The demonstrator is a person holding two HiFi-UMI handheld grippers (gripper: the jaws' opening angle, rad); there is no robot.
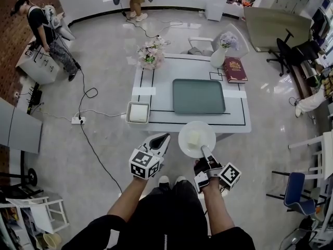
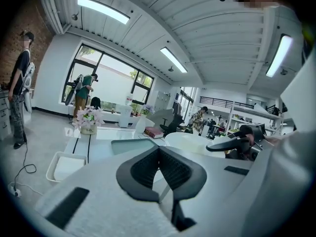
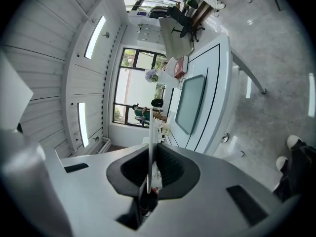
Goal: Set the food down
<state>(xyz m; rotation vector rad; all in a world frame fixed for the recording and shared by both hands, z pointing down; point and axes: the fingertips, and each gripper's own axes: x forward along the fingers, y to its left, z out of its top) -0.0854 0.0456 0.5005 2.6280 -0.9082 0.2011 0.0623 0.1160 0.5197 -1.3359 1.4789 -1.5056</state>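
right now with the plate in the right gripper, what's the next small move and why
Probably ease the plate forward, kept level, over the green tray and lower it. The right gripper pinches only its near rim, the pale food block sits loose on top, and the plate is just at the near edge of the table.

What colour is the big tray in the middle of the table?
The tray is a dull grey-green, clearest in the head view.
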